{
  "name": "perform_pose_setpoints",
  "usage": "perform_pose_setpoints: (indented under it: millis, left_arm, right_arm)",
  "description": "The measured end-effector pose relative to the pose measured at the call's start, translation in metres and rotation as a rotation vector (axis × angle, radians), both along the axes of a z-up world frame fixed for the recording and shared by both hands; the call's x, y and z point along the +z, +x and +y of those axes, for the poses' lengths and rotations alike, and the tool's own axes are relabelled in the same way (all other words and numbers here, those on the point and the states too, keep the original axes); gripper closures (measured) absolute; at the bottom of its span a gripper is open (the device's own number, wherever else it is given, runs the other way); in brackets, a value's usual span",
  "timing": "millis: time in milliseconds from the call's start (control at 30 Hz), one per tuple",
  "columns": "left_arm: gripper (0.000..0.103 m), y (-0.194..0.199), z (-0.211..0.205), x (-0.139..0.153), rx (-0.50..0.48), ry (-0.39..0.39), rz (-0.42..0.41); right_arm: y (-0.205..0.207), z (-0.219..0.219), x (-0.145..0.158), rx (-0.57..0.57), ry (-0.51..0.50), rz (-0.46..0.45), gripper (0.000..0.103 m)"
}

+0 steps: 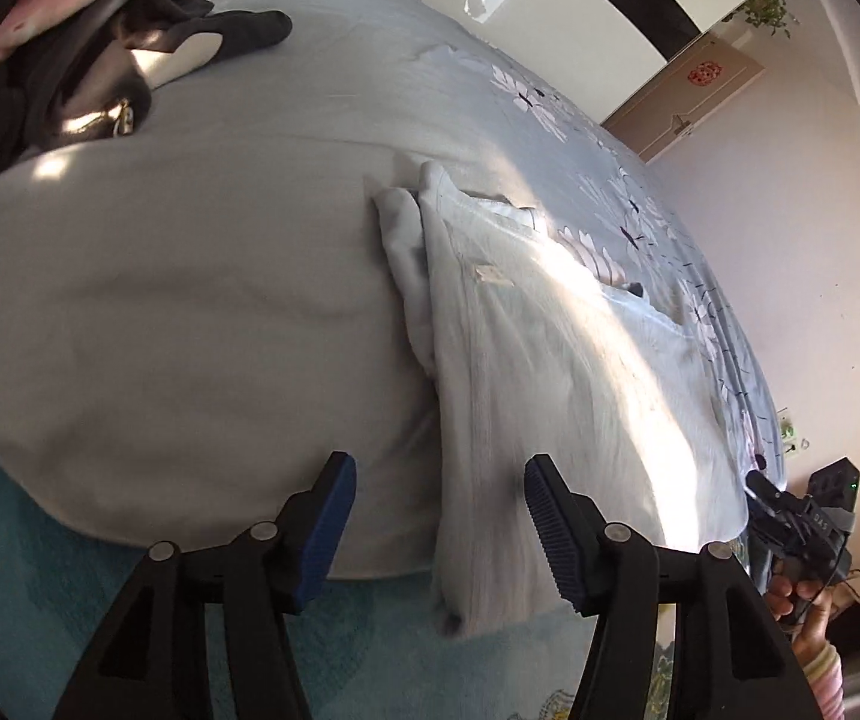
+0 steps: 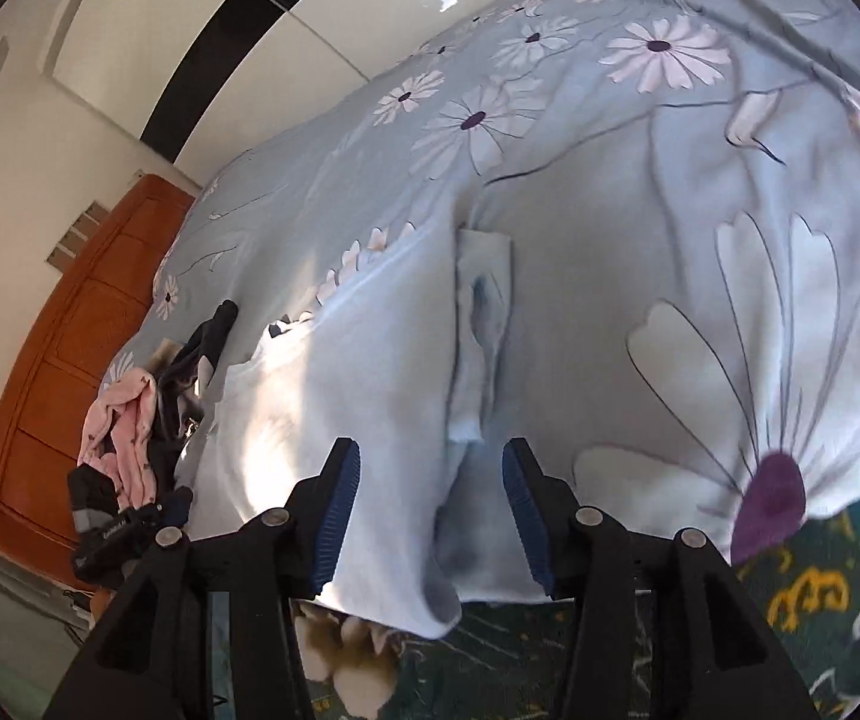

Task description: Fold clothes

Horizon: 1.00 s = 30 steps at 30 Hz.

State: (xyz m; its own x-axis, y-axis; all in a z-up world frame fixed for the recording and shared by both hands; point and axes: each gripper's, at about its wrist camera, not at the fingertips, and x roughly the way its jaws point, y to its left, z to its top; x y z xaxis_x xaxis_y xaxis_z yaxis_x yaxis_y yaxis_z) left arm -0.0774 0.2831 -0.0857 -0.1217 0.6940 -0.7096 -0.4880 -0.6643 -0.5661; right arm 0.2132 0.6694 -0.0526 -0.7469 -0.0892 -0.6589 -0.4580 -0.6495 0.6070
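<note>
Garment: we see a pale blue garment lying on the bed, folded lengthwise into a long strip; its near end hangs over the bed edge, toward us, above the patterned carpet.
Left gripper: our left gripper has its jaws apart, with the garment's near edge lying between the blue pads but not pressed by them.
Right gripper: our right gripper also stands open and holds nothing; a loose fold of the same pale cloth sags between its jaws; in the left view we see this tool at the far right, held in a hand.
Risk, slipping: we judge that the overhanging end could slide off the bed, because much of it hangs free and nothing grips it.
Risk, wrong layer: we judge that closing here could also catch the flowered bedspread, since its colour is close to the garment's and the two lie touching.
Risk, uneven fold: if one gripper takes only one layer, the strip could come apart.
Surroundings: a heap of dark clothes and a pink garment lies at the far side of the bed, well apart from our grippers.
Obstruction: we see nothing between the grippers and the cloth; bright sunlight washes out part of the fabric, so some edges are hard to tell.
</note>
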Motion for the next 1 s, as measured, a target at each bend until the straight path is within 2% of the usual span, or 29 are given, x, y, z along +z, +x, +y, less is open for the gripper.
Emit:
perform_pose_setpoints:
  millis: [133,233,367,400,433,467,500,533,633,733,800,1000]
  left_arm:
    - [0.039,0.013,-0.006,-0.008,0.02,0.031,-0.066]
    - [0.039,0.018,0.003,-0.01,0.01,0.035,-0.066]
    - [0.041,0.018,0.008,-0.017,0.029,0.14,-0.167]
    - [0.044,0.018,0.01,-0.02,0.045,0.134,-0.18]
    - [0.048,0.019,0.011,-0.022,0.063,0.123,-0.179]
    - [0.063,0.019,0.01,-0.024,0.083,0.113,-0.181]
    - [0.084,0.018,0.008,-0.026,0.105,0.114,-0.196]
    - [0.091,0.018,0.005,-0.027,0.125,0.119,-0.211]
    - [0.094,0.021,-0.002,-0.027,0.173,0.15,-0.239]
    - [0.095,0.037,-0.007,-0.008,0.156,0.125,-0.155]
    - [0.095,0.048,-0.016,0.002,0.138,0.118,-0.134]
    - [0.095,0.102,-0.066,0.004,0.088,0.111,-0.152]
  right_arm:
    - [0.001,-0.008,-0.018,0.007,-0.082,-0.001,0.052]
    - [-0.004,-0.014,-0.023,0.002,-0.085,0.001,0.05]
    - [-0.005,-0.018,-0.024,-0.006,-0.123,0.041,0.05]
    - [-0.005,-0.019,-0.025,-0.005,-0.141,0.052,0.055]
    - [-0.004,-0.02,-0.026,-0.007,-0.156,0.064,0.062]
    - [-0.003,-0.021,-0.027,-0.008,-0.165,0.072,0.083]
    - [-0.002,-0.022,-0.027,-0.008,-0.171,0.079,0.093]
    - [-0.002,-0.024,-0.026,-0.01,-0.164,0.082,0.094]
    - [-0.001,-0.032,-0.017,-0.018,-0.133,0.084,0.097]
    - [0.006,-0.043,0.0,-0.007,-0.106,0.104,0.098]
    - [0.016,-0.053,0.011,0.012,-0.079,0.108,0.098]
    - [0.08,-0.095,0.01,0.053,-0.101,0.088,0.098]
